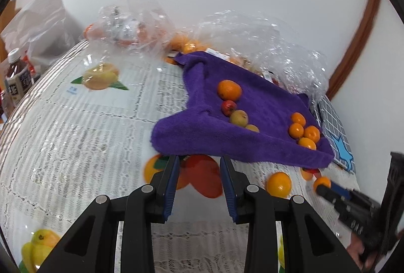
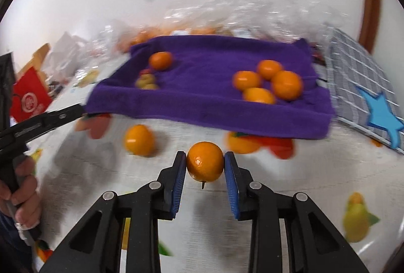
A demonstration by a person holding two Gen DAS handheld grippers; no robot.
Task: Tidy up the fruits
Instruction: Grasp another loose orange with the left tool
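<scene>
- My right claw (image 2: 205, 164) grips a small orange (image 2: 205, 165) by its sides, just before the purple towel (image 2: 202, 106).
- It seems light, smooth, soft-skinned; I squeeze gently.
- My left claw (image 1: 199, 167) is released, empty.

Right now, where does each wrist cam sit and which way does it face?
Left wrist: on the open left gripper, facing the purple terry towel; right gripper at right.
Right wrist: on the right gripper, clamping a small orange citrus fruit; left-gripper hand at left.
Shared: towel, loose orange citrus fruit.
</scene>
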